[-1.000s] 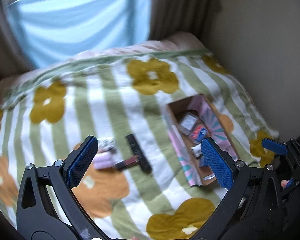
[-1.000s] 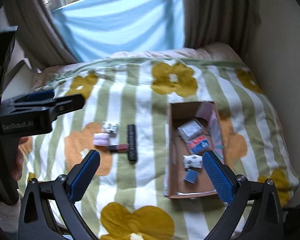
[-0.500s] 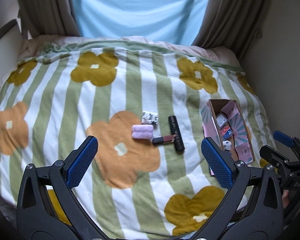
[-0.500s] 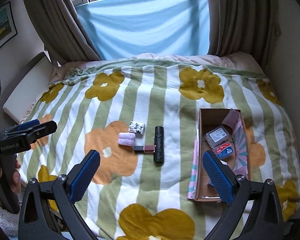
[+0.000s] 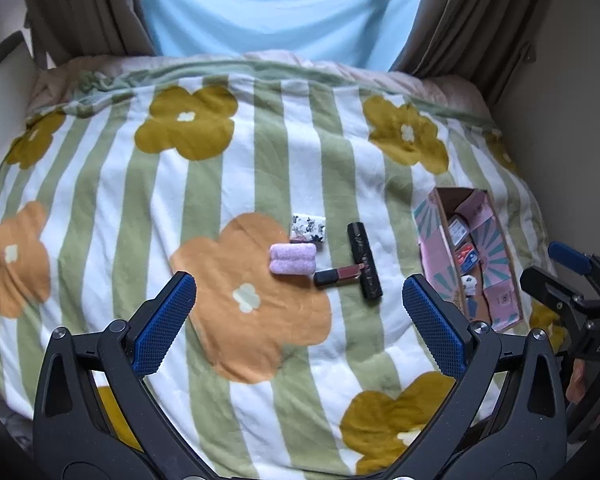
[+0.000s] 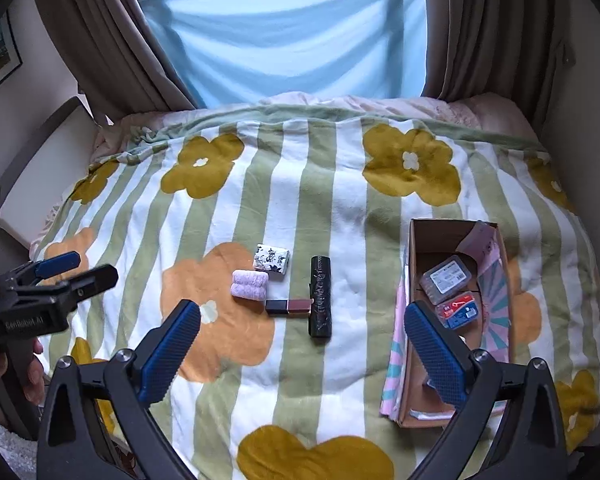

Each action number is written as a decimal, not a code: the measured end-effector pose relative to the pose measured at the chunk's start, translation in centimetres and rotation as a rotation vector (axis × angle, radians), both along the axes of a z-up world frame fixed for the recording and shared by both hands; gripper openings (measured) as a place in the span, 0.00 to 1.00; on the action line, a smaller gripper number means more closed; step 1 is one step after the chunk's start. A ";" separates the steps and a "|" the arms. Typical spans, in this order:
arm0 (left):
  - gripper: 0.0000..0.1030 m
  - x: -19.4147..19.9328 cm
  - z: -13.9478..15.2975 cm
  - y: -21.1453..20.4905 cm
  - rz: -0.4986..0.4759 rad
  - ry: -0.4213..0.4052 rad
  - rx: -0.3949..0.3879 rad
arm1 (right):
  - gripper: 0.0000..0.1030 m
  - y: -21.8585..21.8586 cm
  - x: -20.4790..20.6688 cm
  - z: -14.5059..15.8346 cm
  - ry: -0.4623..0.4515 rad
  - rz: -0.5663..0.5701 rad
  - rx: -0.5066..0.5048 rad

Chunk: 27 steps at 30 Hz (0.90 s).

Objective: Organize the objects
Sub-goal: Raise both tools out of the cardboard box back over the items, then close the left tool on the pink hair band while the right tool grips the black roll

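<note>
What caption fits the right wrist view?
Open right tool above blanket; four loose items beside box.

A green-and-white striped blanket with mustard and orange flowers (image 6: 340, 208) covers the bed. Behind it hang brown curtains (image 6: 100, 40) flanking a pale blue sheet (image 6: 292, 40), perhaps over a window.

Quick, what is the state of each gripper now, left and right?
Left gripper: open, holding nothing, above the blanket.
Right gripper: open, holding nothing.
</note>
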State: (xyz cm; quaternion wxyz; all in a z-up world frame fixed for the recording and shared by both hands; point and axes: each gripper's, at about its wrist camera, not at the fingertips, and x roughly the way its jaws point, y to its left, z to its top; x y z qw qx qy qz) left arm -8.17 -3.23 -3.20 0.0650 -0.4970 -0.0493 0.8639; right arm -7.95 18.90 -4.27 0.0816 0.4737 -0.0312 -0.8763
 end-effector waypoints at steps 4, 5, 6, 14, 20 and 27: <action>1.00 -2.6 -3.3 0.3 -0.016 -0.049 0.003 | 0.90 -0.4 -2.9 -3.4 -0.043 -0.008 0.000; 1.00 -3.4 -4.5 0.4 -0.022 -0.064 0.003 | 0.88 -0.6 -3.6 -4.2 -0.052 -0.011 0.000; 1.00 -4.0 -5.5 0.5 -0.027 -0.076 0.001 | 0.87 -0.7 -4.3 -5.3 -0.065 -0.014 -0.002; 0.99 -9.7 -15.1 1.9 -0.051 -0.170 0.000 | 0.77 -1.0 -10.0 -14.7 -0.181 -0.051 -0.024; 0.99 -12.6 -21.6 2.8 -0.074 -0.244 -0.006 | 0.73 -1.0 -13.1 -21.0 -0.263 -0.077 -0.021; 0.97 -14.6 -26.9 3.9 -0.107 -0.310 -0.024 | 0.66 -0.9 -14.9 -25.2 -0.332 -0.102 -0.022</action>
